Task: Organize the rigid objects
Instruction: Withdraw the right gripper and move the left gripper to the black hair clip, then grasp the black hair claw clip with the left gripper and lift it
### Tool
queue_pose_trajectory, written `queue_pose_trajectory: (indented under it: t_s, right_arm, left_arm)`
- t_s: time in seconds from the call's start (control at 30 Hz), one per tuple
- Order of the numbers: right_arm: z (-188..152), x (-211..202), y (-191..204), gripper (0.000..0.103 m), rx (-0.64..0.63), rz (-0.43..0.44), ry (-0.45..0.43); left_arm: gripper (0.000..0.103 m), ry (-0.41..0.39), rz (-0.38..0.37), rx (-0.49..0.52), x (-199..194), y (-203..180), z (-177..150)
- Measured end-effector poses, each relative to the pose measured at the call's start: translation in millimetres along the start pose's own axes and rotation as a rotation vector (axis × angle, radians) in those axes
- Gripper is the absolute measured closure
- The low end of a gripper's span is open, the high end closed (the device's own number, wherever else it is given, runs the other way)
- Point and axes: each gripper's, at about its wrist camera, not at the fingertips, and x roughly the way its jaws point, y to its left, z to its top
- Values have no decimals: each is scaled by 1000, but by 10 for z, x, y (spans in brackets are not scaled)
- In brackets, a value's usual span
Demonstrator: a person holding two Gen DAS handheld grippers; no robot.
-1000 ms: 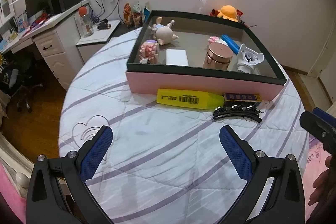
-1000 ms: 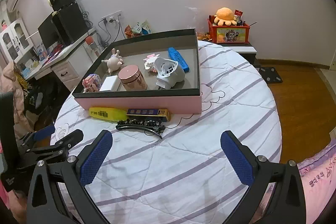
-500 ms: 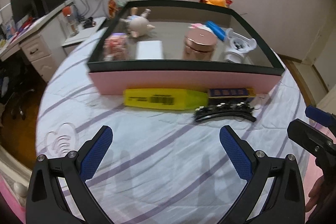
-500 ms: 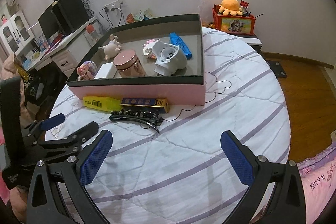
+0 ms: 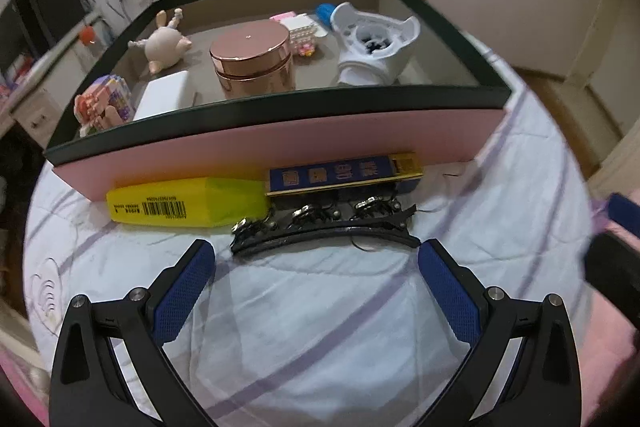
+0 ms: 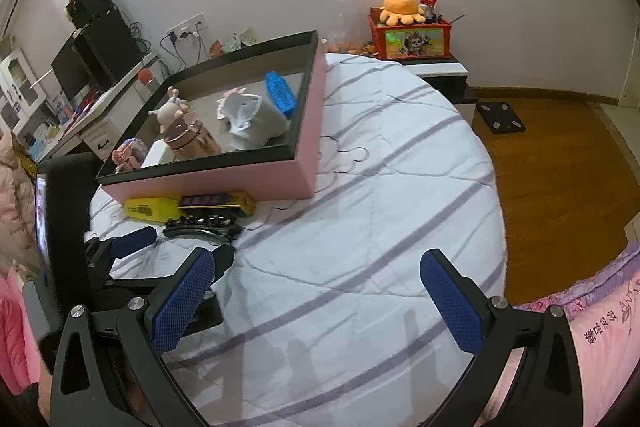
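Note:
A black hair clip [image 5: 320, 229] lies on the striped bed cover in front of a pink box [image 5: 280, 143]. Behind it lie a yellow box [image 5: 184, 205] and a blue and gold box [image 5: 344, 173]. My left gripper [image 5: 316, 259] is open, its fingertips just short of the clip on either side. It also shows in the right wrist view [image 6: 176, 247]. My right gripper [image 6: 318, 267] is open and empty over the bed, to the right of the clip [image 6: 202, 227].
The pink box [image 6: 208, 183] holds a rose-gold jar [image 5: 252, 61], a white device [image 5: 372, 47], a pig toy [image 5: 164, 45], a white block [image 5: 164, 93], a blue item [image 6: 280, 93] and small toys. A desk stands at the left, a red toy crate [image 6: 412, 41] and wood floor at the right.
My left gripper has moved forward and down towards the hair clip, which now lies just ahead of its fingertips. My right gripper has swung a little to the right.

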Motion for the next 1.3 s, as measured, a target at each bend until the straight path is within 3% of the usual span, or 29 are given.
queue_pose_trajectory:
  t_s: [0.37, 0.47, 0.77, 1.03, 1.3]
  right_arm:
    - [-18, 48, -173, 0, 30, 12, 4]
    - [-25, 63, -162, 0, 28, 17, 7]
    - [-20, 48, -97, 0, 21, 19, 4]
    - [-11, 37, 5, 0, 7, 24, 2]
    - [147, 89, 272, 0, -40, 47, -7]
  left_arm:
    - [0, -17, -21, -67, 126, 67, 71]
    - [7, -29, -24, -74, 109, 128, 53]
    - [7, -48, -75, -84, -76, 271, -106]
    - [7, -97, -25, -122, -420, 605, -172]
    - [7, -171, 9, -135, -687, 879, 125]
